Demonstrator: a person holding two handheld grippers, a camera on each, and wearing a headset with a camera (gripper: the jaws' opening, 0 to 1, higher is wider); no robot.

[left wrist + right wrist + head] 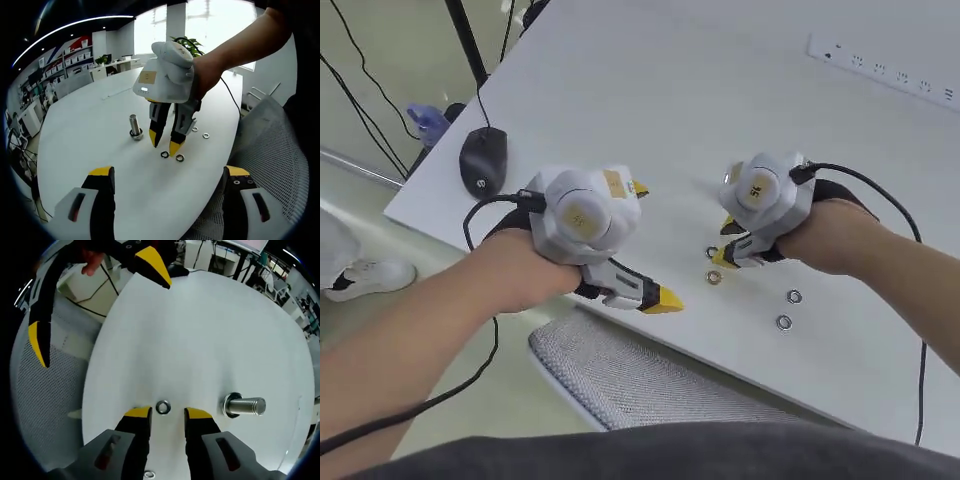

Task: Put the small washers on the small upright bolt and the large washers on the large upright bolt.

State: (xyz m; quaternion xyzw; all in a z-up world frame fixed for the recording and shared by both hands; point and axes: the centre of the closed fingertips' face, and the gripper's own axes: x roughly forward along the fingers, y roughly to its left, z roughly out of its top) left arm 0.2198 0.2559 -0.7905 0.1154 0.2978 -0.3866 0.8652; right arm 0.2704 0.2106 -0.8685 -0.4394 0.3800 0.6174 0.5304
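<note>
My right gripper (168, 413) is open, tips down at the white table (650, 90), with a small steel washer (163, 407) lying between them, untouched. A second washer (714, 277) lies just beside it, and two more washers (794, 296) rest nearer the table's front edge. An upright threaded bolt (134, 126) with a ring at its base stands just beyond the right gripper (165, 142). My left gripper (653, 243) hovers open over the table edge to the left, jaws wide apart and nothing between them.
A black mouse (480, 160) with its cable lies at the table's left corner. A white power strip (880, 70) runs along the far right. A grey mesh chair seat (620, 370) sits under the front edge.
</note>
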